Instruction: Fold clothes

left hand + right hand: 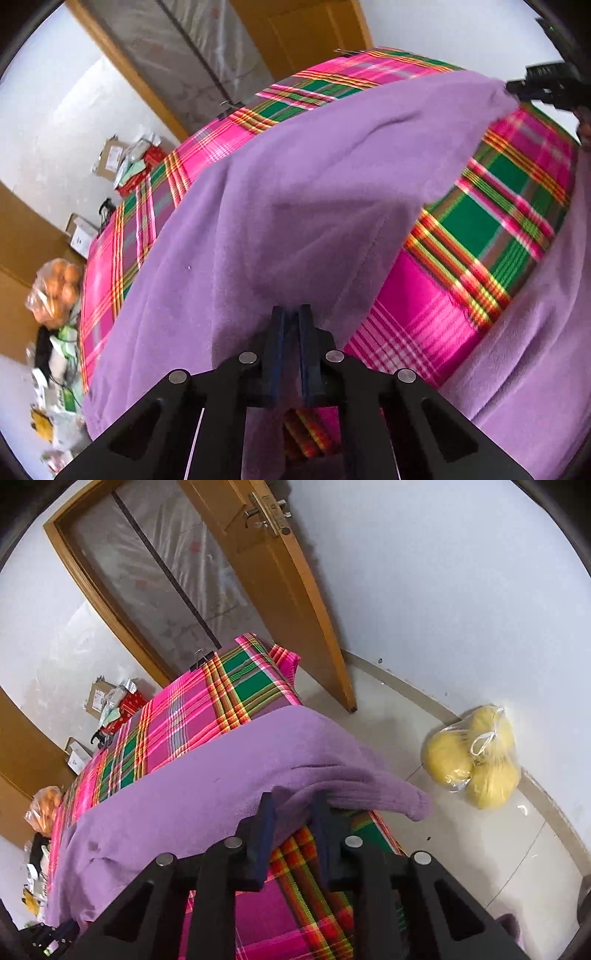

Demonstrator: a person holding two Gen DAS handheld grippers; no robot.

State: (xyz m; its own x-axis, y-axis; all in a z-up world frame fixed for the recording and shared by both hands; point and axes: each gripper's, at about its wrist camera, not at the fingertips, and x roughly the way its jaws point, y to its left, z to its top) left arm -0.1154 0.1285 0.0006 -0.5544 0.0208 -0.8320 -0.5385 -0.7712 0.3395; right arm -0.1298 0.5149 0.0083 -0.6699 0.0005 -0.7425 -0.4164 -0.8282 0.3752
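Left wrist view: worktop (436,295) covered with pink-green plaid cloth; one purple garment (295,206) is lifted over it, fleece-like, spanning the width. Left tool (291,317) has its fingers pressed together on a garment edge. Right tool (532,88) shows at upper right, gripping the far corner of the garment; its finger gap cannot be made out from here. Room: white walls, wooden door frame, plastic-sheeted doorway. One bag of orange fruit (55,291) on the floor at left, with boxes (110,158) and litter behind.

Right wrist view: right tool (295,805) pinches a garment (221,786) fold between its two fingers, spread only by the cloth thickness. Worktop (184,709) end visible, with one binder clip (201,661) on its far edge. Seen only here: open wooden door (288,590) with metal handle, pale tiled floor (480,849), one bag of three yellow fruits (472,757) against the wall.

Count: tools 2, garment 1, fruit bags 2.
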